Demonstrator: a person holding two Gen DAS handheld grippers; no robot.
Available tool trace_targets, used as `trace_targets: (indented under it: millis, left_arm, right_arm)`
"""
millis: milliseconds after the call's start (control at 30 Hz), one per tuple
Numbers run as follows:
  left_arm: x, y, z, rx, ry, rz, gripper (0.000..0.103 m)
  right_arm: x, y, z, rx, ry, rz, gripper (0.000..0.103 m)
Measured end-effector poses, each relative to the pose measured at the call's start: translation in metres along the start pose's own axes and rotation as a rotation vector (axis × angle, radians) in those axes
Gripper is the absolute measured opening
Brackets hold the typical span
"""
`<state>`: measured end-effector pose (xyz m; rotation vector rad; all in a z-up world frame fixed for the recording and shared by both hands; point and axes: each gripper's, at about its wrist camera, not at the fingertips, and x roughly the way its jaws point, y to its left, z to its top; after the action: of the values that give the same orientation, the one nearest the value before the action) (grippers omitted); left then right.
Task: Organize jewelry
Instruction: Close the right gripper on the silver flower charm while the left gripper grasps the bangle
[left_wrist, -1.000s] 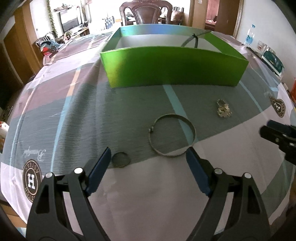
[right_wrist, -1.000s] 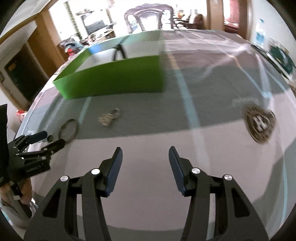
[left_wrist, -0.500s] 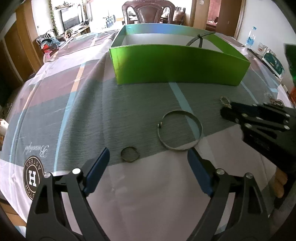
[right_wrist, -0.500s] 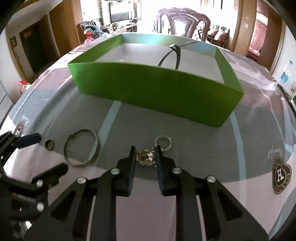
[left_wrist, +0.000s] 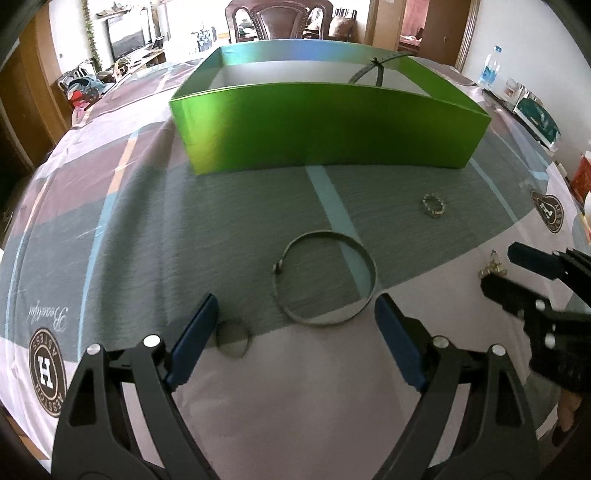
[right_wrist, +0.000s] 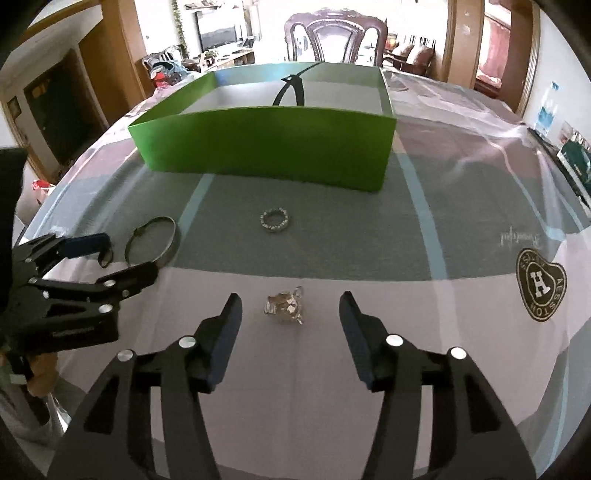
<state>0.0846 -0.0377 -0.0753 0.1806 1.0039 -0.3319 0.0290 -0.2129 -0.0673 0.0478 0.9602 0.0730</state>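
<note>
A green open box (left_wrist: 325, 122) stands on the table, also in the right wrist view (right_wrist: 266, 140), with a dark band inside (right_wrist: 291, 88). A thin metal bangle (left_wrist: 325, 280) lies ahead of my open left gripper (left_wrist: 295, 328); a small ring (left_wrist: 232, 338) lies by its left finger. A beaded ring (right_wrist: 275, 220) lies mid-table, also in the left wrist view (left_wrist: 433, 205). A crumpled silver jewelry piece (right_wrist: 284, 306) lies on the cloth between the tips of my open right gripper (right_wrist: 290, 321), untouched.
A checked tablecloth with crest logos (right_wrist: 541, 288) covers the table. A wooden chair (right_wrist: 334, 37) stands beyond the box. A water bottle (left_wrist: 489, 70) and packets (left_wrist: 532, 114) sit at the far right edge.
My right gripper was shut on the crumpled piece near the beaded ring; it has pulled back, opened, and the piece now lies on the cloth between its fingers. The left gripper shifted slightly.
</note>
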Motion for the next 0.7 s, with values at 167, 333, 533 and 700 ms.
trace_targets:
  millis: [167,333,533,700]
  left_arm:
    - [0.004,-0.007,0.006,0.005,-0.005,0.016,0.086]
    - [0.003,-0.01,0.006,0.018,-0.025,0.007,0.076]
    - [0.0,-0.007,0.007,0.007,-0.041,0.014,0.059]
    - [-0.005,-0.002,0.005,-0.009,-0.045,0.036,0.059]
  right_arm:
    - [0.009,0.008,-0.004,-0.033,0.007,-0.027,0.054]
    - [0.01,0.011,-0.003,-0.045,-0.014,-0.024,0.034]
    - [0.011,0.013,-0.002,-0.047,-0.017,-0.019,0.023]
    - [0.005,0.011,0.001,-0.034,-0.03,-0.015,0.023]
